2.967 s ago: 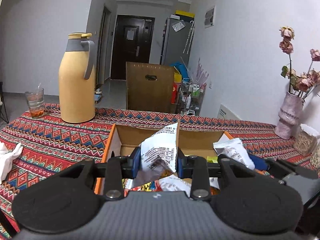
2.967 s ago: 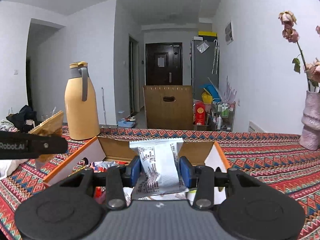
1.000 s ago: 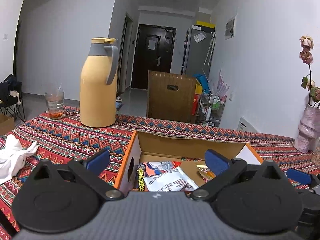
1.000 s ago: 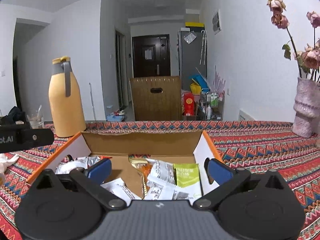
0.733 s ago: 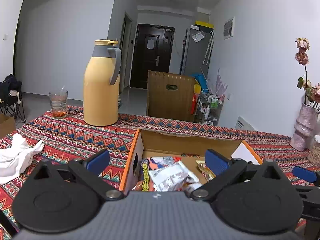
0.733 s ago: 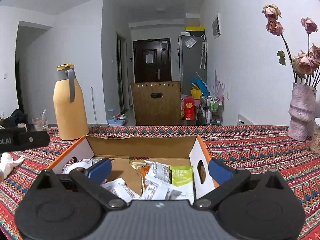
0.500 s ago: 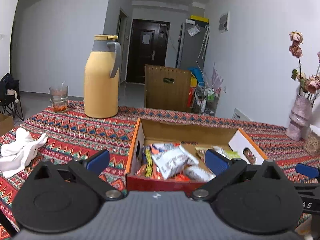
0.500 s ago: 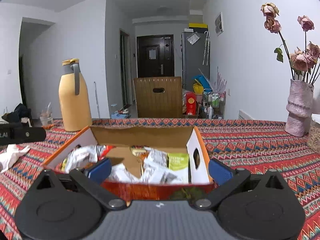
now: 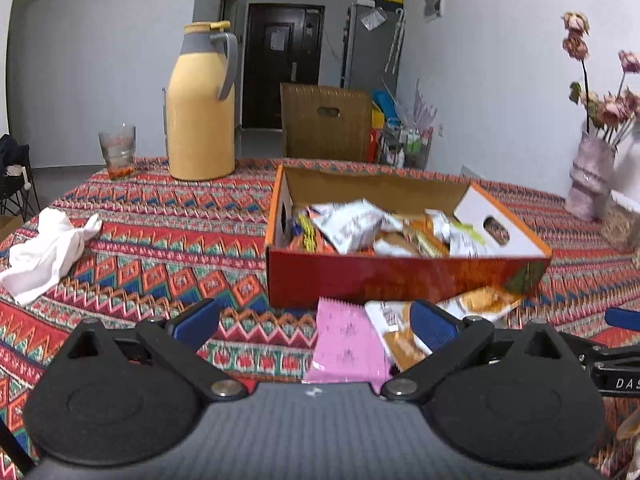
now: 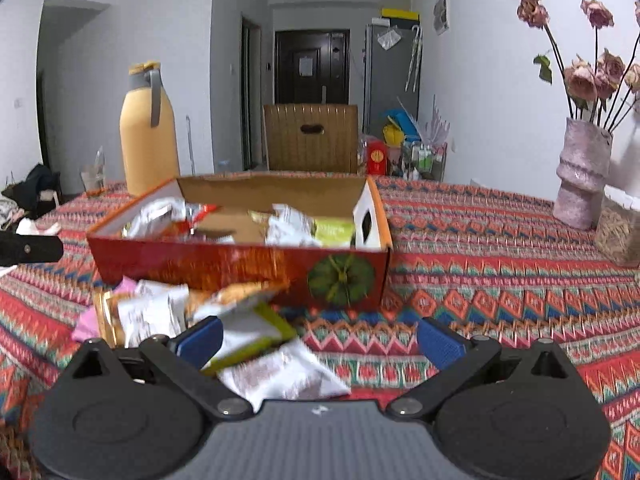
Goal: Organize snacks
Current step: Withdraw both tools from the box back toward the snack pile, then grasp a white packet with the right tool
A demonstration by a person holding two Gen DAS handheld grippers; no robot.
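**Both grippers wide open above loose snacks at the box front**

You're at a table spread with a zigzag-patterned cloth (image 9: 168, 240), a dark door and a grey fridge down the hallway behind it. Your left gripper (image 9: 316, 322) has its blue-padded fingers spread wide, nothing between them, and it hovers over a pink packet (image 9: 346, 346) lying flat on the cloth. Beside that packet sits a small heap of white and orange packets (image 9: 404, 332), close against the front wall of the orange cardboard box (image 9: 400, 276). The box is open on top and loaded with a jumble of snack packets (image 9: 372, 230).

Your right gripper (image 10: 320, 340) is just as wide open and empty. Below it lie a white packet (image 10: 280, 376) and a yellow-green one (image 10: 256, 334), with more packets (image 10: 148, 312) spilling to their left, all on the cloth in front of the box, near its pumpkin picture (image 10: 340, 278).

Further back stand a yellow thermos jug (image 9: 202, 108) and a drinking glass (image 9: 118, 150). A crumpled white cloth (image 9: 44, 250) lies at the left, a pink vase (image 10: 580, 174) of dried roses at the right.
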